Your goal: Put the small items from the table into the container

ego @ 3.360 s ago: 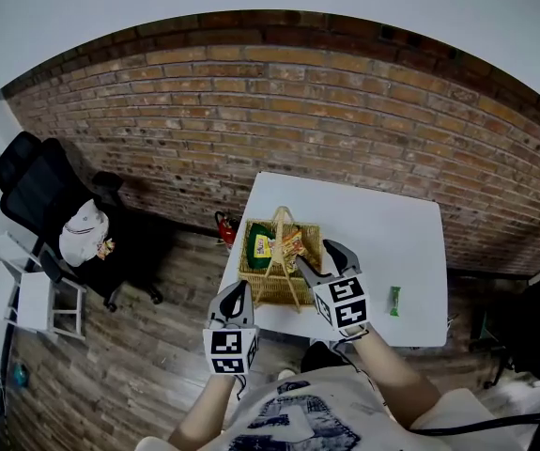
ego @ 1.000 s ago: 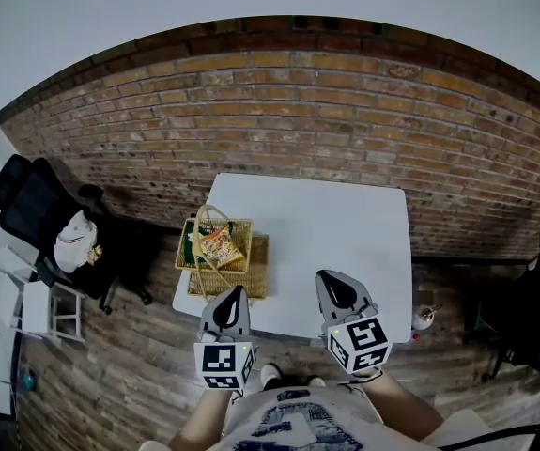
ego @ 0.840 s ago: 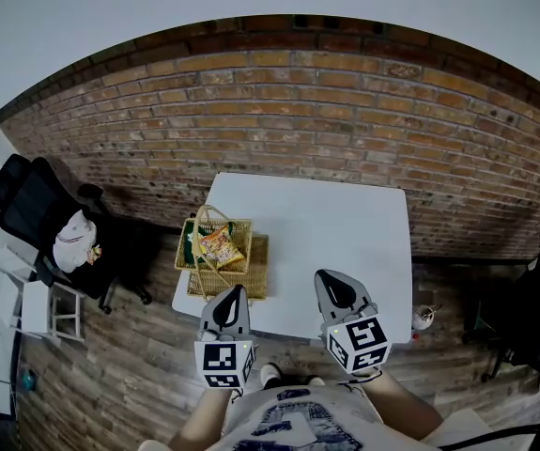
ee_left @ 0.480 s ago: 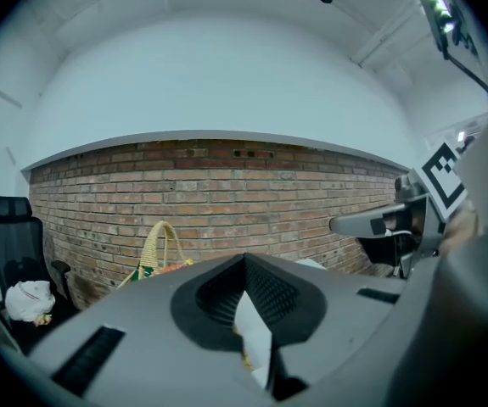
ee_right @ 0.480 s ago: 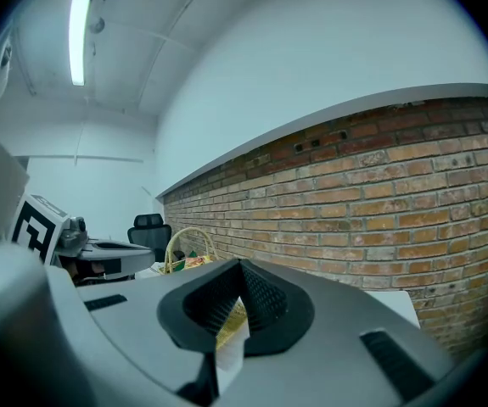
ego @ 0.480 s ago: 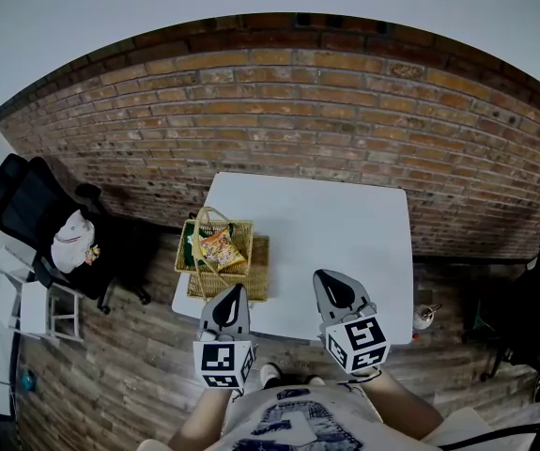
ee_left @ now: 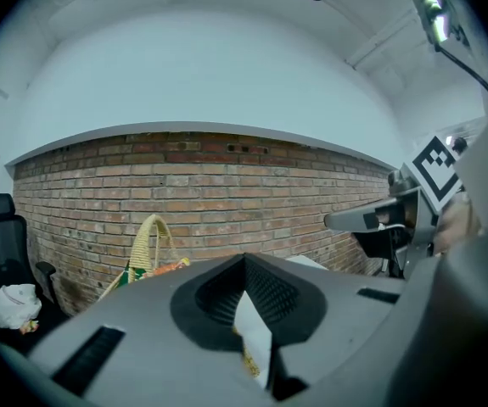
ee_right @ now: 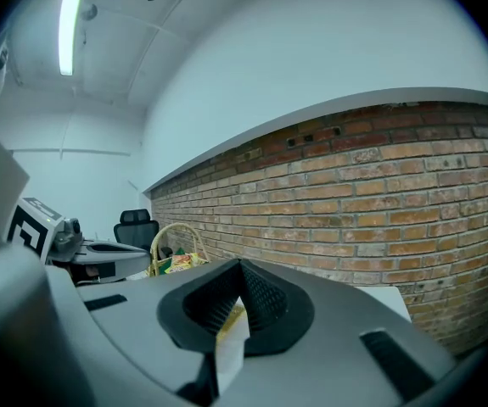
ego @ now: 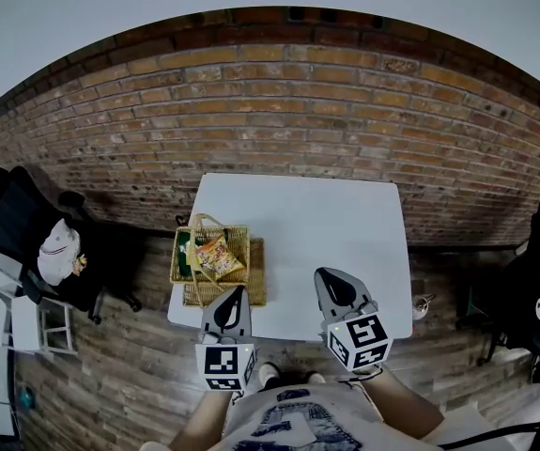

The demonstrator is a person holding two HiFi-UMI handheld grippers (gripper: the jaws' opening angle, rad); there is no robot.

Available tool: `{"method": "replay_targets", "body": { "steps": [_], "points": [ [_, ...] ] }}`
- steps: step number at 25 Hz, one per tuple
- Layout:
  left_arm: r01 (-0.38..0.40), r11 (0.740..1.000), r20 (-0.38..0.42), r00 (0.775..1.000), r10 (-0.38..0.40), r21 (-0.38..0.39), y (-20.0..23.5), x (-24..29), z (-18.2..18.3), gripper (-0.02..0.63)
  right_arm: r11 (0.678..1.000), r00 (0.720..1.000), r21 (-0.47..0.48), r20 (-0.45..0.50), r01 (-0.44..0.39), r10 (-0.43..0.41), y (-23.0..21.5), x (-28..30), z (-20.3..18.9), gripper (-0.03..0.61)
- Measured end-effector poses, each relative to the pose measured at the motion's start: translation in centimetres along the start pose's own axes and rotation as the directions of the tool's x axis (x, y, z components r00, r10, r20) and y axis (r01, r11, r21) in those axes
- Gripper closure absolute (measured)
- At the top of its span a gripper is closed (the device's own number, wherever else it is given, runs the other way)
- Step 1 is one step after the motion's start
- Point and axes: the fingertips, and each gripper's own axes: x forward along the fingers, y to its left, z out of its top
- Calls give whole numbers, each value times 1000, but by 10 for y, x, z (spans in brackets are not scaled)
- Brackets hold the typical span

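A white table (ego: 326, 224) fills the centre of the head view before a brick wall, and no loose item shows on its top. The wicker basket (ego: 209, 269) sits at the table's left edge, left of centre in the frame. It looks almost square from above, and its handle arches from top to bottom of the picture.

The basket lies up and to the left of the left gripper (ego: 235, 296), which is the nearer of the two. The right gripper (ego: 326, 280) hangs well apart from it, over the table's near edge at lower centre right. Both grippers have their jaws pressed together on nothing. A yellow snack packet (ego: 219, 256) and a green one (ego: 187, 252) lie inside the basket.

Some three seconds ago the right gripper reached over the basket with a packet at its tip, and a small green packet lay on the table to its right. That packet is now gone from the tabletop and both grippers are drawn back, so the job looks all but done.
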Motion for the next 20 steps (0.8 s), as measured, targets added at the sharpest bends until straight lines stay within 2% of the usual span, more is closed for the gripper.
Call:
{"method": "replay_targets", "body": {
  "steps": [5, 9, 13, 20],
  "points": [
    [85, 996, -3, 996, -85, 30, 1, 9, -3, 563, 995, 995, 4, -17, 99, -98, -13, 0, -2, 560],
    [126, 991, -16, 992, -125, 46, -4, 20, -6, 563, 988, 988, 10, -27, 153, -153, -32, -3, -6, 560],
    [133, 990, -4, 991, -133, 46, -17, 34, -4, 563, 987, 987, 13, -37, 160, -159, -49, -4, -10, 560],
    [116, 993, -54, 992, -115, 28, -48, 54, -10, 563, 993, 992, 24, -45, 119, -118, -82, -5, -16, 560]
  ]
}}
